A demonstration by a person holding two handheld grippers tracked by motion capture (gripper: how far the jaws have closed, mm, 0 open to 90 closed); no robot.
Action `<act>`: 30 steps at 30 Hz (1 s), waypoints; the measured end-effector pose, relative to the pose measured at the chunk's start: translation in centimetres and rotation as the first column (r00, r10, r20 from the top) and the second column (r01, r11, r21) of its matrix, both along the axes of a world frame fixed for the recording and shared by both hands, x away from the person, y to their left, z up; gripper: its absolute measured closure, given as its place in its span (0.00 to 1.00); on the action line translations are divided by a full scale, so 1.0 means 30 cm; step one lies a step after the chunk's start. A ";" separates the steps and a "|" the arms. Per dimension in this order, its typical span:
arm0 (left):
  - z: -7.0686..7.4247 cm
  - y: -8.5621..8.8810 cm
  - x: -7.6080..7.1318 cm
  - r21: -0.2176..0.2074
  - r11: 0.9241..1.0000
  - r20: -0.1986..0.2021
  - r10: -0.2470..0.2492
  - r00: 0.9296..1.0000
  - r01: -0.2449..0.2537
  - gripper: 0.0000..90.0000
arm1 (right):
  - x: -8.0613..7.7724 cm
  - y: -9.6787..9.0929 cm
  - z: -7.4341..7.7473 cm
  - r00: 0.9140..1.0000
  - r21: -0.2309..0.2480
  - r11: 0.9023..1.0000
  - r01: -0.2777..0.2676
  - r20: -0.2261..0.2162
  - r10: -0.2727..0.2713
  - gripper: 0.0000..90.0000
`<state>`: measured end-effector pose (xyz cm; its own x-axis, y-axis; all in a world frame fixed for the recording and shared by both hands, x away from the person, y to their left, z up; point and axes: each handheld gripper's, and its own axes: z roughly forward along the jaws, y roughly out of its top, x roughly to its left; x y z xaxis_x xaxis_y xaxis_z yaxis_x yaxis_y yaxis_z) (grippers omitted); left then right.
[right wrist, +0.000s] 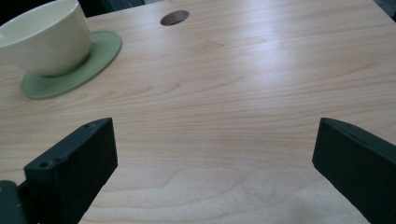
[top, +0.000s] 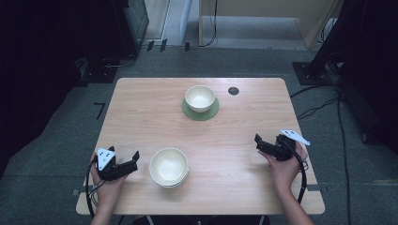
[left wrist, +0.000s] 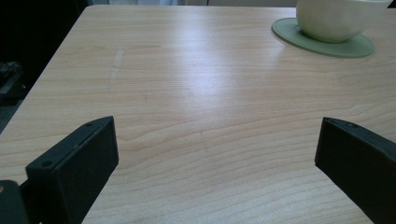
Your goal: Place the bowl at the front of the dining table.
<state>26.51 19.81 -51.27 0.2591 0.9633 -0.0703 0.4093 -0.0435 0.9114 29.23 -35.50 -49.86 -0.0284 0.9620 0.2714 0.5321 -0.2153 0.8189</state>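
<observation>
A cream bowl (top: 200,97) stands on a round green coaster (top: 210,112) at the far middle of the wooden table (top: 244,122). A second, wider cream bowl (top: 169,166) sits near the front edge; a second rim shows under it. My left gripper (top: 135,160) rests just left of that near bowl, open and empty. My right gripper (top: 258,144) is at the right side, open and empty. In the left gripper view the far bowl (left wrist: 336,18) and coaster (left wrist: 289,30) lie ahead to the right of my left gripper (left wrist: 217,144). In the right gripper view the bowl (right wrist: 46,37) and coaster (right wrist: 100,51) lie ahead to the left of my right gripper (right wrist: 215,144).
A dark round cable hole (top: 233,91) is set in the table right of the far bowl, also the hole (right wrist: 174,17) in the right gripper view. Bare wood lies between the two grippers and the far bowl. Cables and dark stands surround the table on the floor.
</observation>
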 end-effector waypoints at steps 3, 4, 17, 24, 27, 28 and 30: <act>0.000 0.000 0.000 0.000 1.000 -0.001 0.000 1.000 0.000 0.00 | -0.015 -0.014 -0.011 1.000 -0.005 1.000 0.006 -0.006 -0.006 0.00; 0.000 0.000 0.000 0.000 1.000 -0.001 0.001 1.000 -0.001 0.00 | -0.020 -0.020 -0.015 1.000 -0.007 1.000 0.009 -0.006 -0.009 0.00; 0.000 0.001 0.000 -0.005 1.000 0.000 0.001 1.000 -0.001 0.00 | -0.083 -0.077 -0.038 0.999 -0.010 0.999 0.033 -0.017 -0.033 0.00; 0.000 0.001 0.000 -0.004 1.000 0.000 0.001 1.000 -0.001 0.00 | -0.124 -0.108 -0.050 0.999 -0.028 0.999 0.029 -0.017 -0.030 0.00; 0.000 0.001 0.000 -0.005 1.000 0.000 0.002 1.000 -0.002 0.00 | -0.143 -0.124 -0.054 0.999 -0.031 0.999 0.034 -0.022 -0.035 0.00; 0.000 0.001 0.000 -0.004 1.000 0.000 0.002 1.000 -0.002 0.00 | -0.148 -0.128 -0.054 0.999 -0.031 0.999 0.037 -0.022 -0.037 0.00; 0.000 0.002 0.000 -0.005 1.000 0.000 0.002 1.000 -0.002 0.00 | -0.163 -0.139 -0.057 0.999 -0.033 0.999 0.040 -0.024 -0.040 0.00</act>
